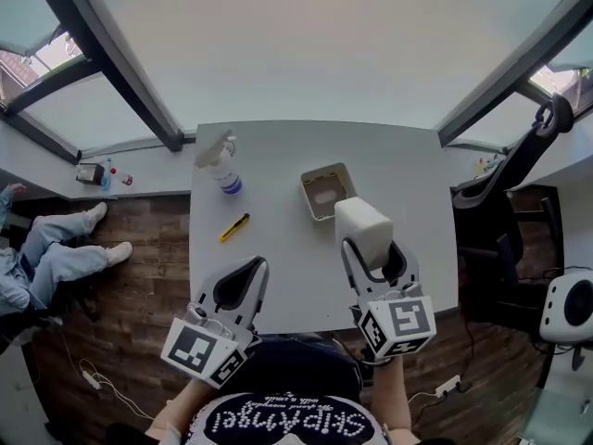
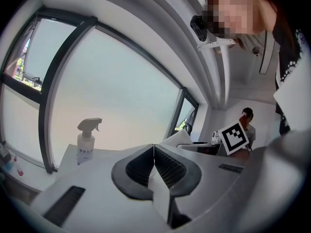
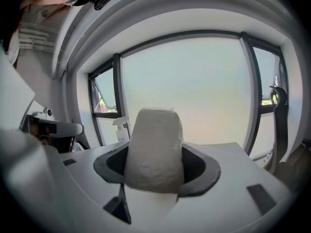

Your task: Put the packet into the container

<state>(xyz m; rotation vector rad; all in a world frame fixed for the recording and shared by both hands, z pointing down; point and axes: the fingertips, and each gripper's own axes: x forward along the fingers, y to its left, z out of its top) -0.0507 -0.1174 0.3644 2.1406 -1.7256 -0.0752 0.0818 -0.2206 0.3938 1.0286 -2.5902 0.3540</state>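
Right gripper (image 1: 376,258): jaws clamped on the white packet (image 3: 155,152), 1 jaw on each side. The packet points away from the person and sits just on the near side of the open container (image 1: 307,196), outside it. Left gripper (image 2: 154,154): jaws closed together, with nothing between them, over the near edge of the table (image 1: 417,174). 1 spray bottle (image 1: 222,167) and 1 yellow cutter (image 1: 234,227) are to the left of the container.
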